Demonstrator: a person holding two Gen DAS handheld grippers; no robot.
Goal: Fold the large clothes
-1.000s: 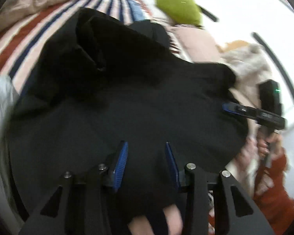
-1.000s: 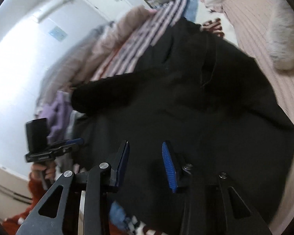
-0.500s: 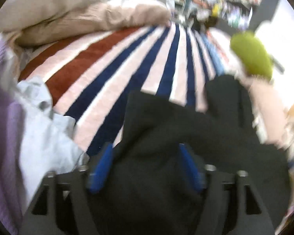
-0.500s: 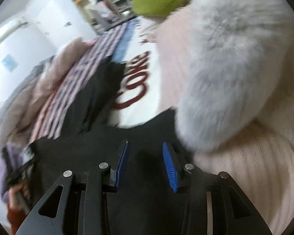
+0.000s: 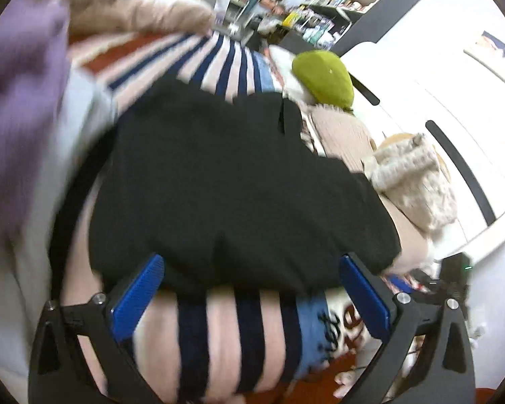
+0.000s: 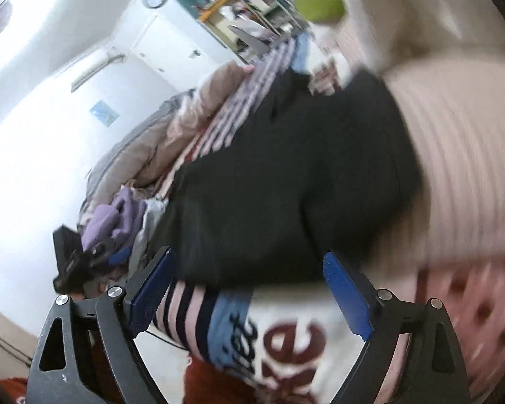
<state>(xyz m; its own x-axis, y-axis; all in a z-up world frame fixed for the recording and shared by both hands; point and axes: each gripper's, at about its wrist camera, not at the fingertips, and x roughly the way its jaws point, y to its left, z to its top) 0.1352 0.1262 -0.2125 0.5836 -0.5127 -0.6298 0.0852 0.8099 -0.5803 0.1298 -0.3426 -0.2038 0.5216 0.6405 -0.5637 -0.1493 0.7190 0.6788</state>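
A large black garment (image 5: 232, 181) lies folded over on a striped blanket (image 5: 239, 336); it also shows in the right wrist view (image 6: 286, 195). My left gripper (image 5: 249, 272) is open wide and empty, its blue pads (image 5: 138, 293) just at the garment's near folded edge. My right gripper (image 6: 249, 269) is open wide and empty, its blue pads (image 6: 346, 296) at the same near edge, above the blanket's lettered part (image 6: 279, 346).
A purple garment (image 5: 20, 101) and pale grey cloth lie left of the black one. A pink ribbed cloth (image 6: 461, 168), a fluffy beige item (image 5: 414, 175) and a green cushion (image 5: 323, 80) lie to the right. The other gripper's body (image 6: 74, 256) shows at the left.
Both grippers were shut on the black garment and carried its edge over; now both have opened wide, let go and pulled back to the near folded edge.
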